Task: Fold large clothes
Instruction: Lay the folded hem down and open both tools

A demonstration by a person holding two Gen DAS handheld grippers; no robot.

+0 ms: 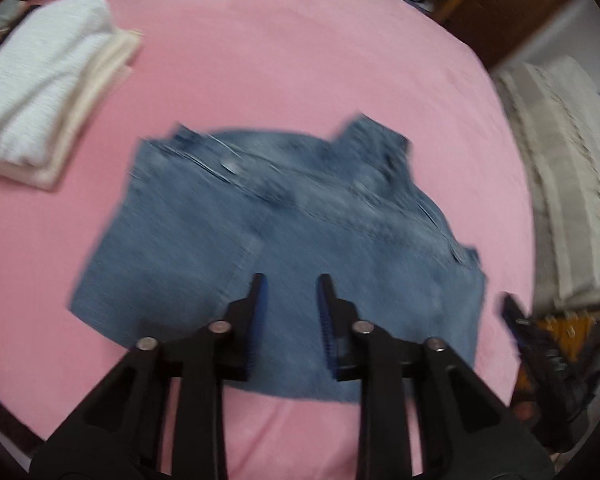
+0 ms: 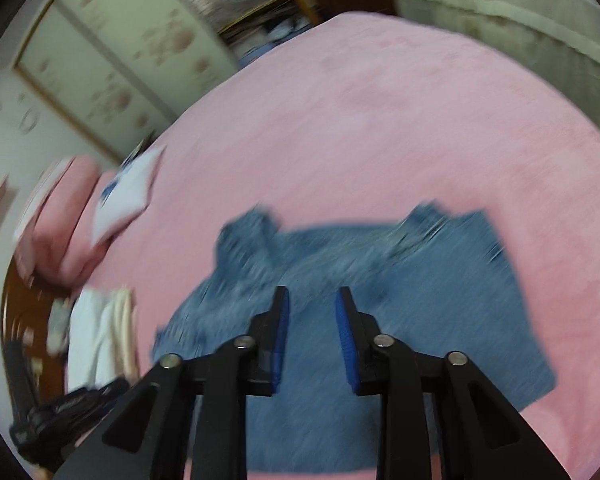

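Note:
A folded pair of blue jeans [image 1: 284, 240] lies flat on the pink bed sheet [image 1: 300, 60], waistband at the far side. My left gripper [image 1: 291, 284] hangs above the jeans' near edge, open and empty. In the right wrist view the same jeans [image 2: 440, 300] lie on the sheet [image 2: 400, 120]. My right gripper [image 2: 312, 300] is open and empty above their middle. The right gripper also shows at the right edge of the left wrist view [image 1: 540, 344], and the left gripper at the lower left of the right wrist view [image 2: 68, 412]. Both views are motion-blurred.
A stack of folded white and cream clothes [image 1: 48, 88] lies at the bed's left, also in the right wrist view [image 2: 100, 336]. Pink pillows [image 2: 60, 224] lie at the head. A cream curtain [image 1: 564, 184] and wooden furniture [image 1: 500, 8] stand past the bed's right edge.

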